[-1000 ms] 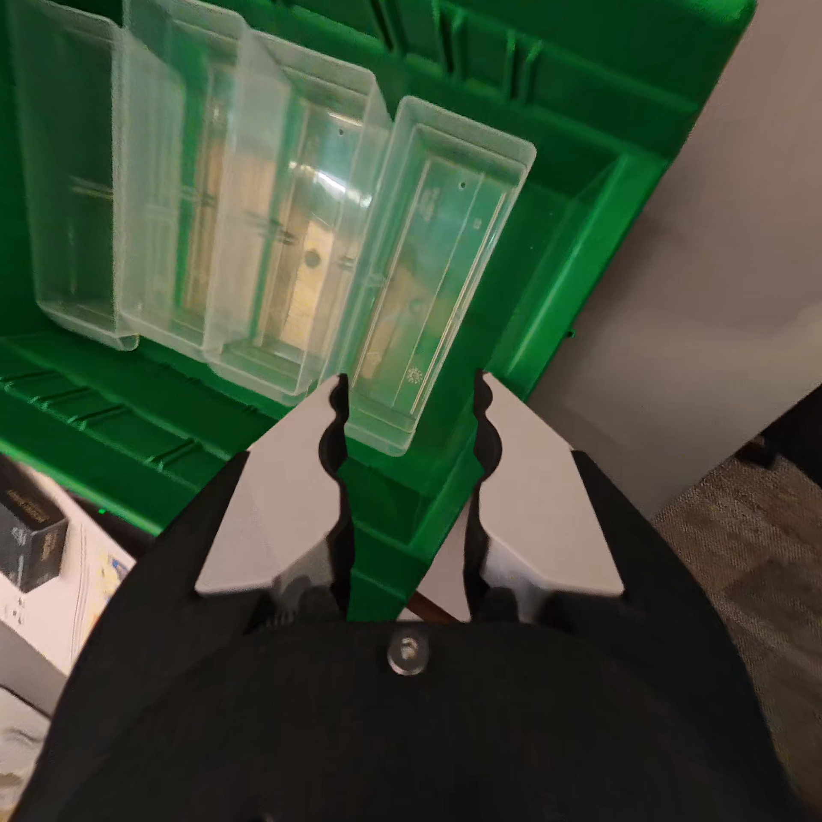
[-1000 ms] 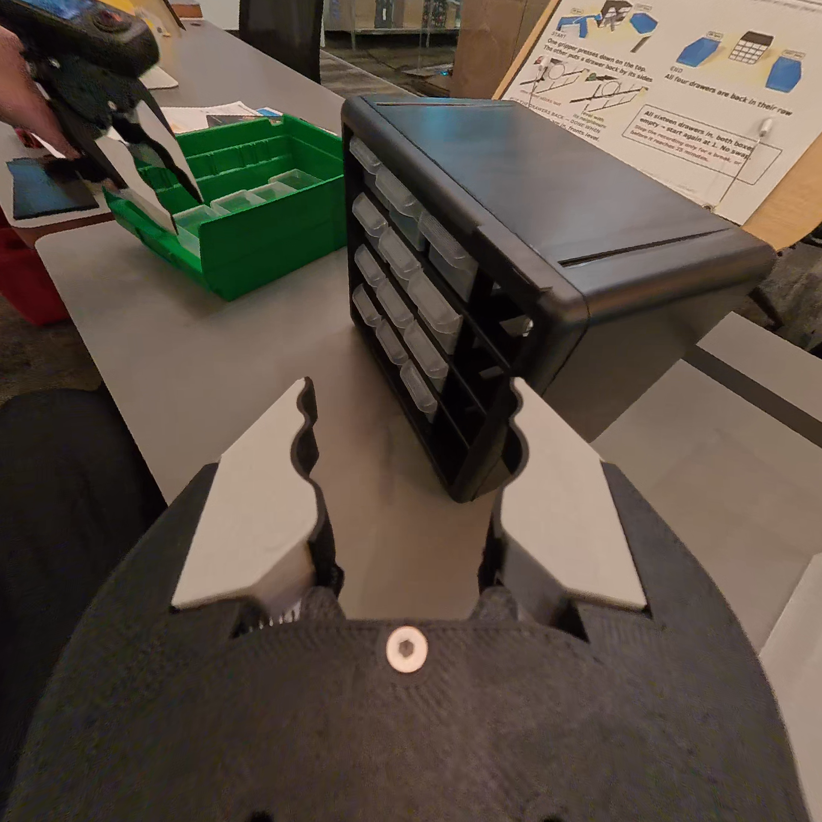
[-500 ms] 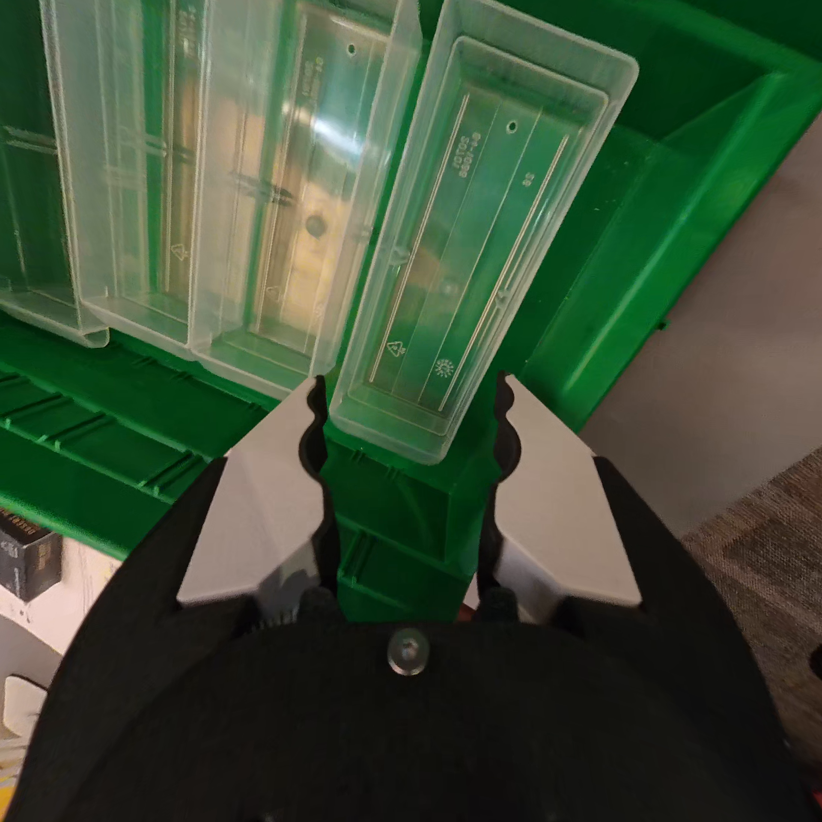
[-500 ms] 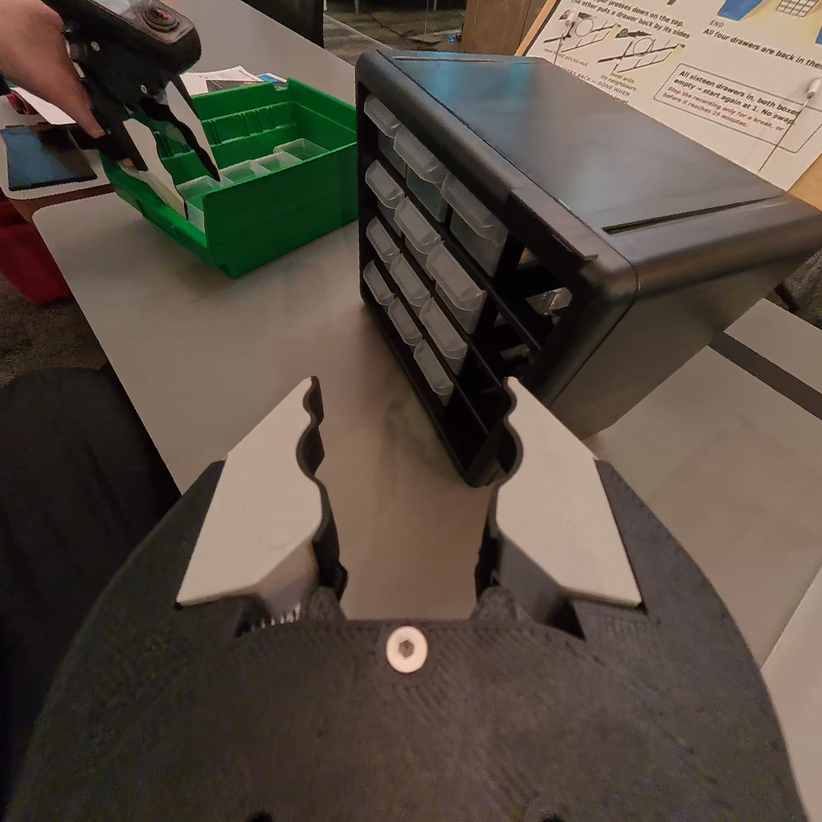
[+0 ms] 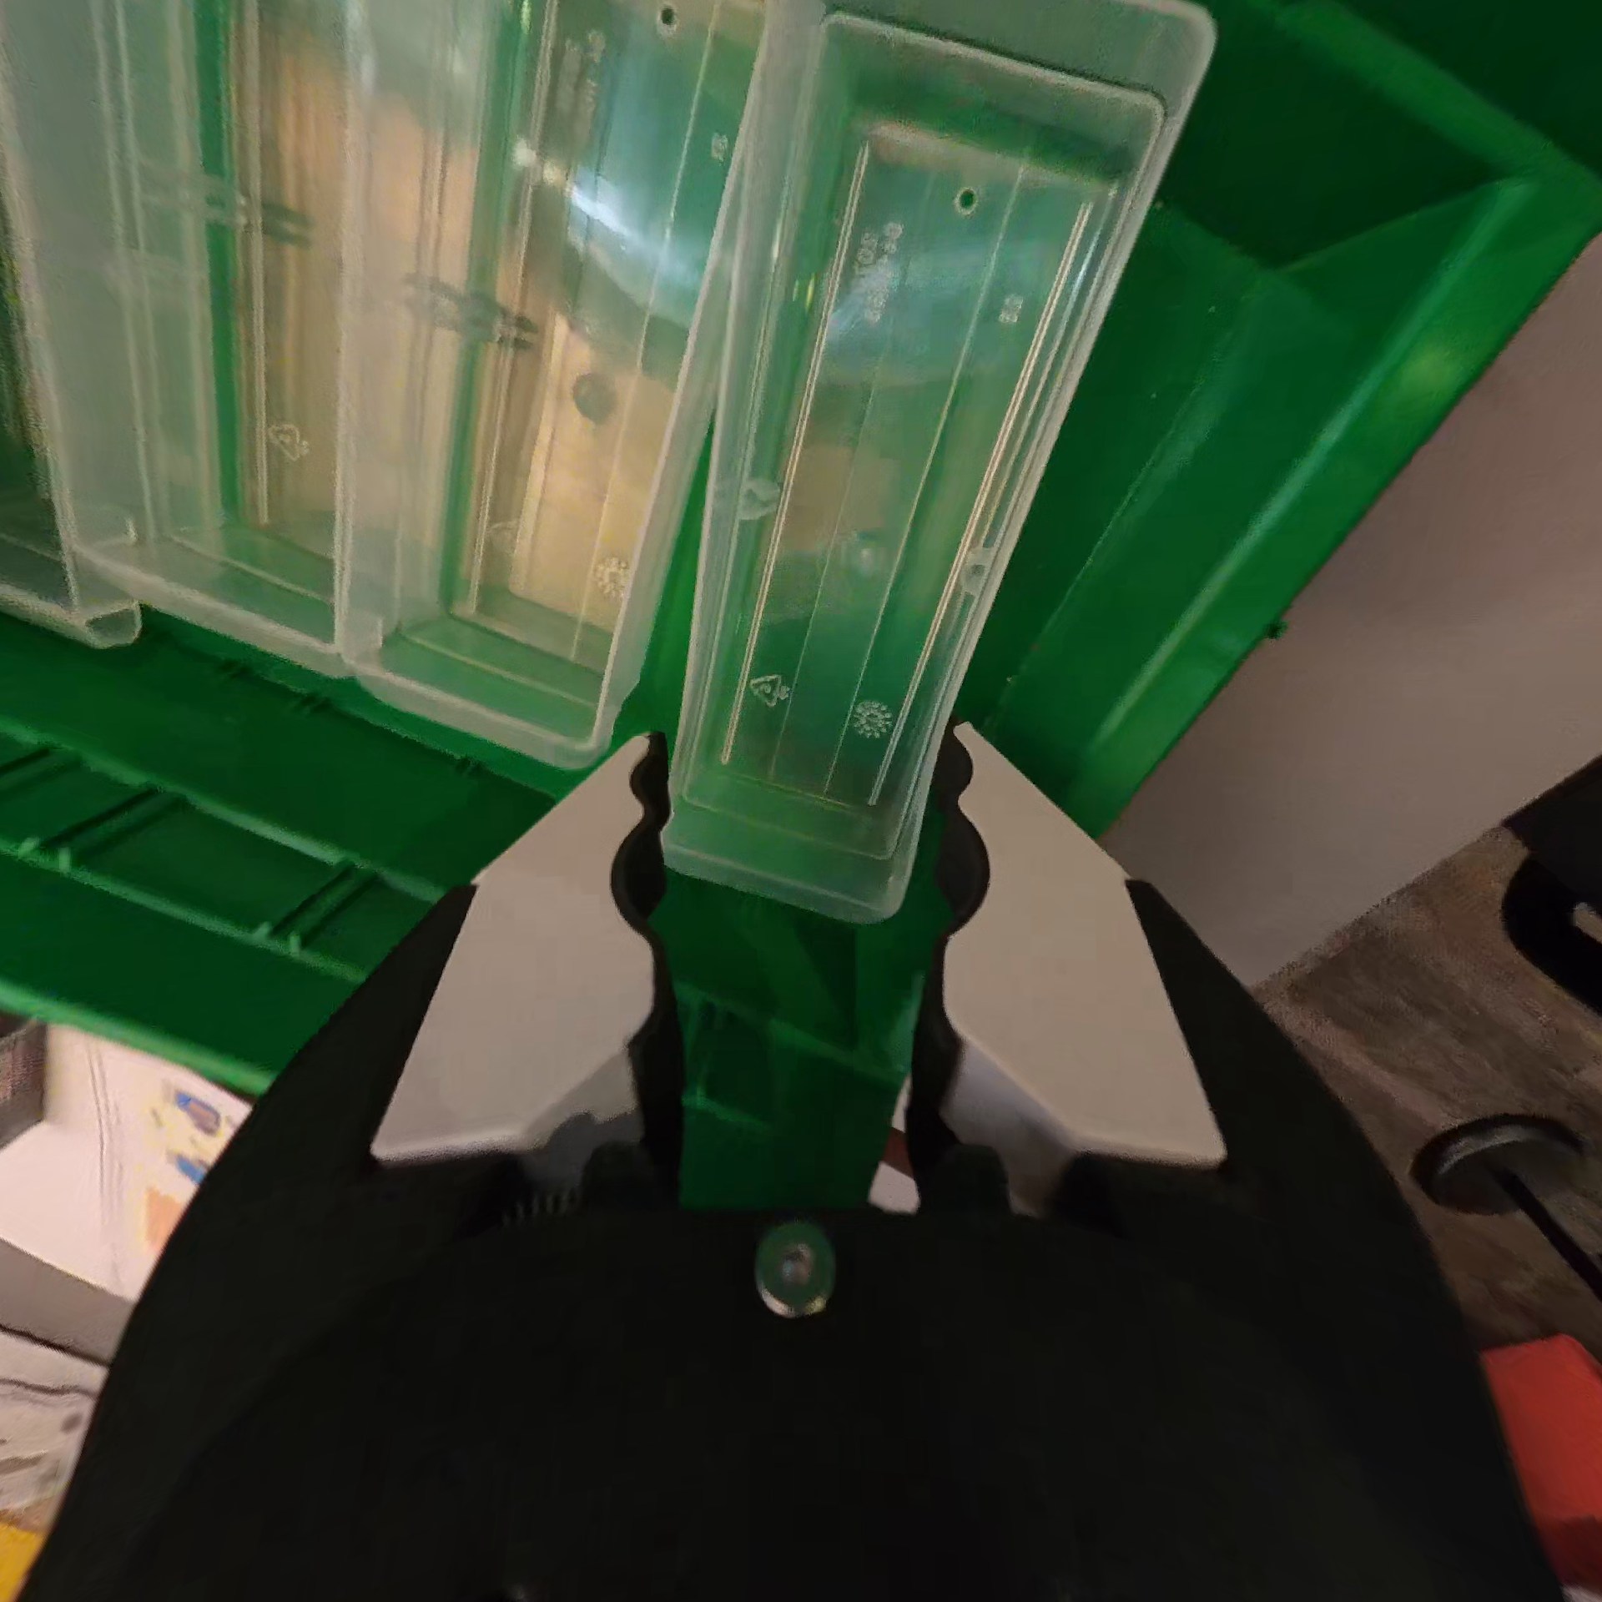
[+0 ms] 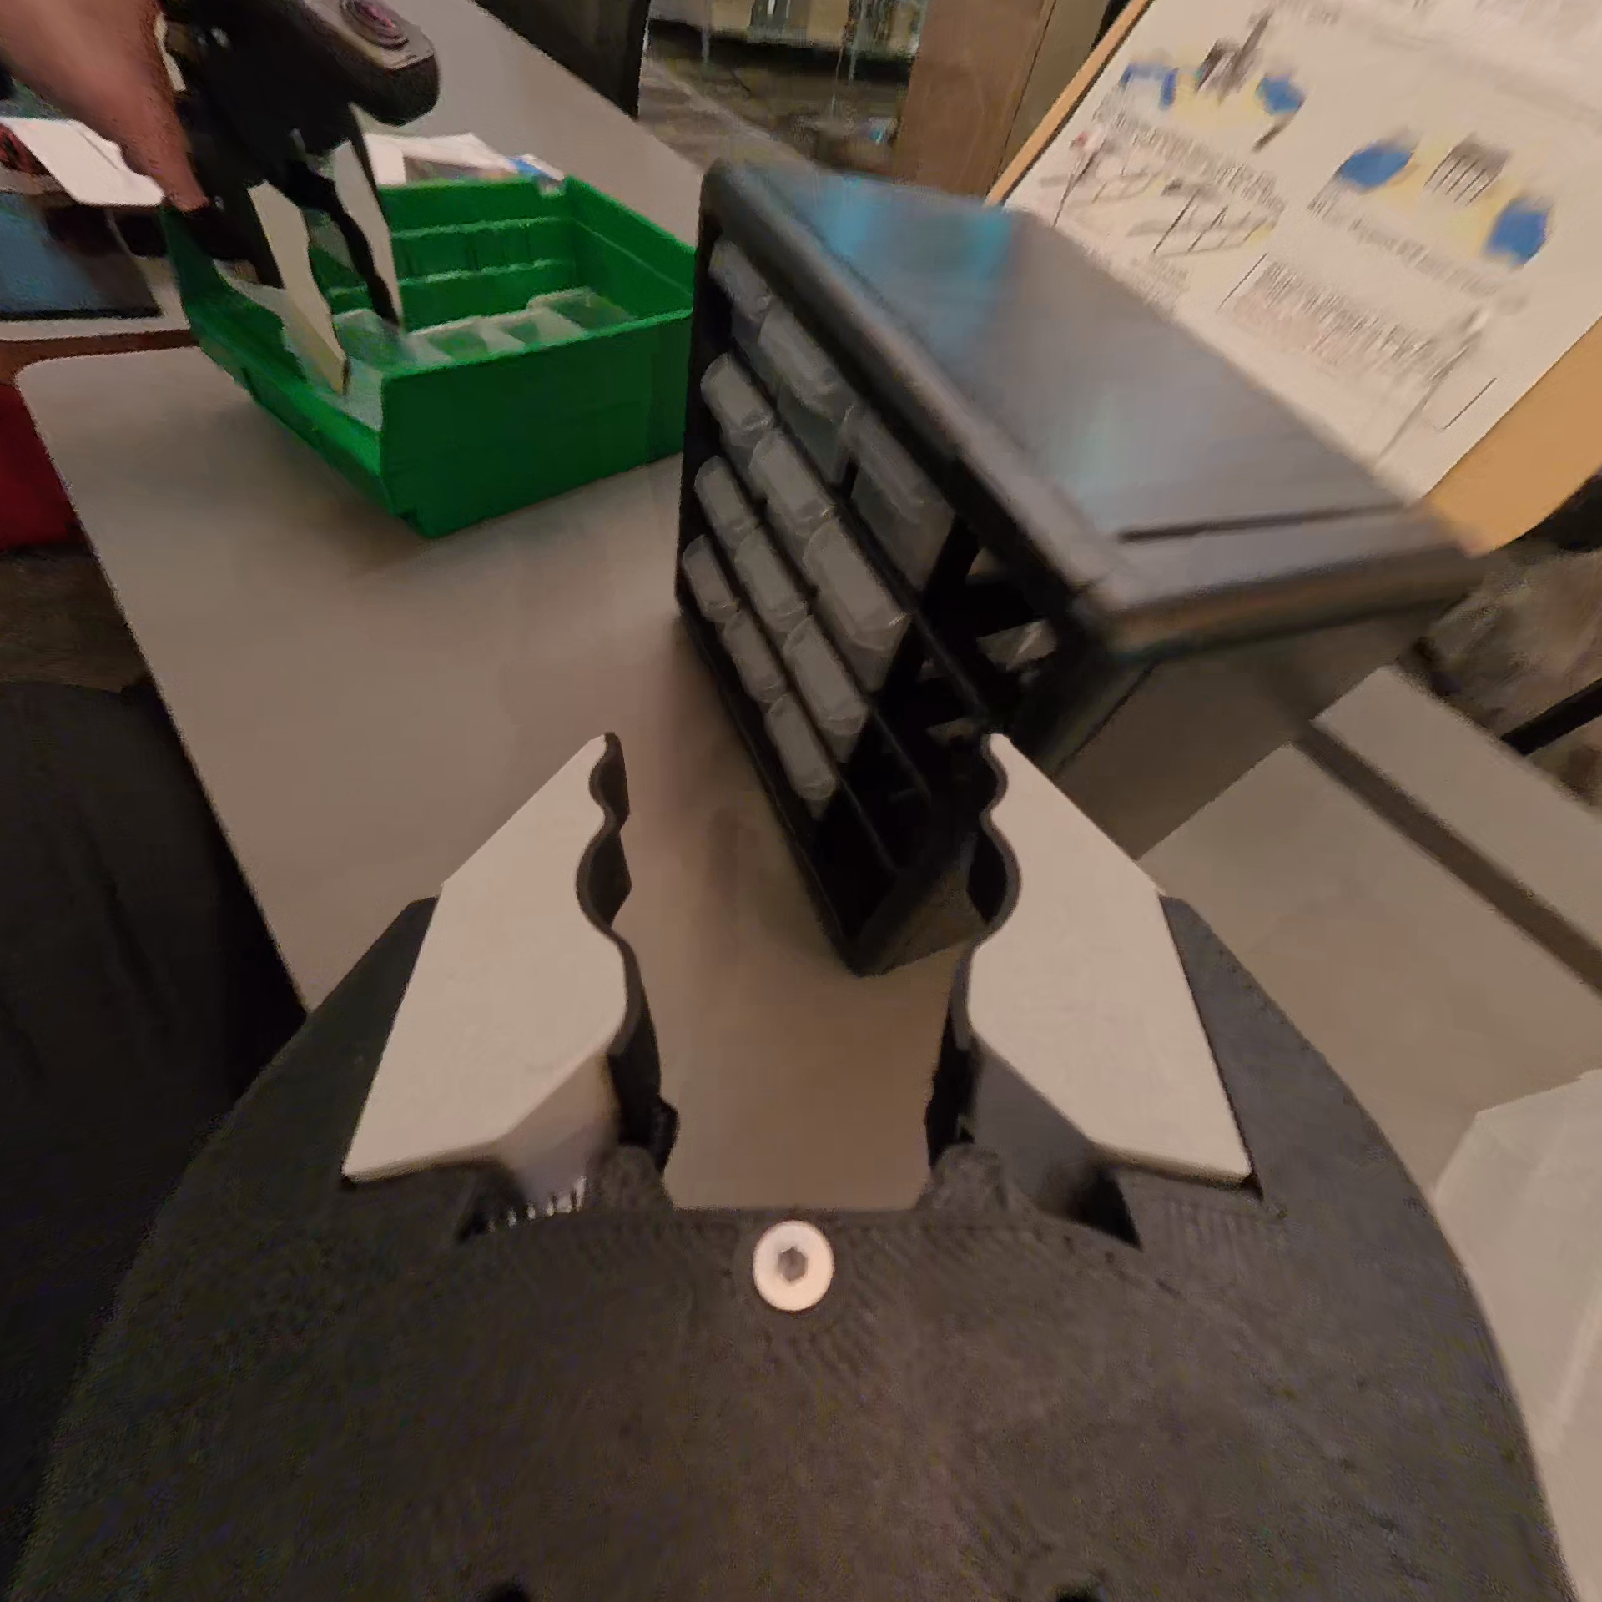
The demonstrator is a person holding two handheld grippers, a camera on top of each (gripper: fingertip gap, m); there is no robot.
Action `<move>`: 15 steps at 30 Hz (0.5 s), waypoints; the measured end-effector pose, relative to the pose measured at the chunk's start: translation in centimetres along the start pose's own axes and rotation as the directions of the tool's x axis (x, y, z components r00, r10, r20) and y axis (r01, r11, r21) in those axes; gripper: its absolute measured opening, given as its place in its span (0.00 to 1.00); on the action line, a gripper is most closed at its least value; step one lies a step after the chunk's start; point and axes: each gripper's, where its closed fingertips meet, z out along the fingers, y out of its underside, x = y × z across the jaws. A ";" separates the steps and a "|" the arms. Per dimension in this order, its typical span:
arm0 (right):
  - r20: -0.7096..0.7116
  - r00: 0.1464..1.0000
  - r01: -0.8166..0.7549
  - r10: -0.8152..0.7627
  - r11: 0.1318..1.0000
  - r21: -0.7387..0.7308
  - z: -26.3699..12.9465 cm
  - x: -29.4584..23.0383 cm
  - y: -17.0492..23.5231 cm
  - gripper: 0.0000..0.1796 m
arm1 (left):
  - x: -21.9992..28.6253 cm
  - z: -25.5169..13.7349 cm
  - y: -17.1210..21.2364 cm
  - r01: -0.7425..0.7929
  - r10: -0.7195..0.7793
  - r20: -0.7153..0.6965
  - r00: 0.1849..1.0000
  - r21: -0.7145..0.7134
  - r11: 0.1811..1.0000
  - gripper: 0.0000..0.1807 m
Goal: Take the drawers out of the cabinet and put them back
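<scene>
Left wrist view: the left gripper (image 5: 802,797) points down into the green bin (image 5: 1300,451), fingers spread wide, straddling the near end of a clear drawer (image 5: 901,451) that runs from centre up toward 1 o'clock. Whether the fingers (image 5: 555,936) touch its walls cannot be told; they look just beside it, not clamped. Three more clear drawers (image 5: 485,373) lie side by side in the bin from 11 to 9 o'clock, the farthest cut off by the frame edge. So four drawers are out of the cabinet, and this looks like the start of picking one up to return it. The bin's far wall is cut off at 12 o'clock.

Right wrist view: the right gripper (image 6: 802,832) hovers over the grey worktop (image 6: 390,693), fingers wide apart and holding nothing. The black cabinet (image 6: 1084,416) stands from centre toward 2 o'clock; three columns of drawers sit in it, and the column nearest 3 o'clock appears empty, so four slots remain to refill. That column is dark and blurred, with something pale inside it that cannot be made out. At 10 o'clock the other gripper reaches into the bin, a hand (image 6: 113,95) on it. The poster (image 6: 1300,225) at 1 o'clock is smeared.
</scene>
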 end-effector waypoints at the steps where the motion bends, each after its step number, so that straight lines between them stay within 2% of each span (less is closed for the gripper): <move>1: -0.022 0.999 0.027 -0.026 0.999 0.028 -0.5 1.0 -1.0 0.44 | 0.0 -0.7 0.0 0.016 -0.016 0.010 1.000 0.016 1.000 0.33; 4: -0.036 0.999 0.039 -0.035 0.992 0.117 -2.0 4.7 -5.7 0.45 | 0.4 -3.0 0.2 0.053 -0.055 0.038 0.998 0.049 0.997 0.33; 7: 0.023 0.999 0.042 -0.044 0.997 0.071 -0.8 9.1 -9.0 0.50 | 1.0 -5.5 0.2 0.091 -0.097 0.076 0.992 0.084 0.992 0.33; 11: 0.104 0.993 0.055 -0.053 0.998 -0.018 4.6 14.5 -10.4 0.53 | 2.9 -8.8 -1.0 0.131 -0.149 0.101 0.984 0.163 0.978 0.33; 15: 0.220 0.972 0.114 -0.082 0.984 -0.138 11.0 15.8 -8.5 0.57 | 6.4 -10.9 -4.1 0.144 -0.169 0.084 0.982 0.249 0.958 0.33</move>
